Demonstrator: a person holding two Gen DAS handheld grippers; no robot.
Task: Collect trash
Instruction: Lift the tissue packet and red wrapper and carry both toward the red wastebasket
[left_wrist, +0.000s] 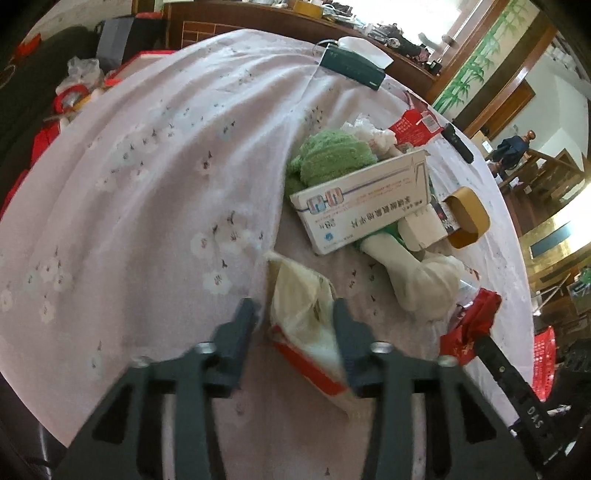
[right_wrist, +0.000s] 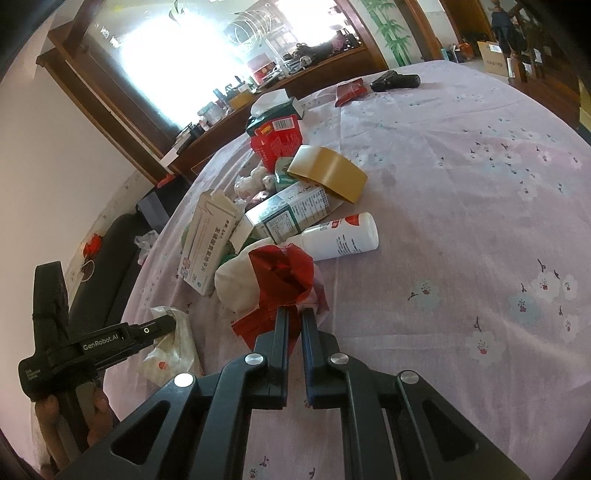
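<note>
Right fingers (right_wrist: 295, 312) pinch the red bag (right_wrist: 284, 273); left fingers (left_wrist: 293, 314) loosely straddle a wrapper (left_wrist: 303, 314).

Both tongs are built of black angular plastic with silver screws; the left tongs (right_wrist: 162, 325) are lettered "GenRobot.AI" in white.

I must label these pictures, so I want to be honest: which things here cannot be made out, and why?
- Left wrist view: whether the left claw presses the paper wrapper; motion blur.
- Right wrist view: the edge of the red plastic bag inside the shut right claw; its fingers hide it.
- Left wrist view: the green cloth in part; the white medicine box covers it.
- Right wrist view: print on the white bottle; too small.
</note>
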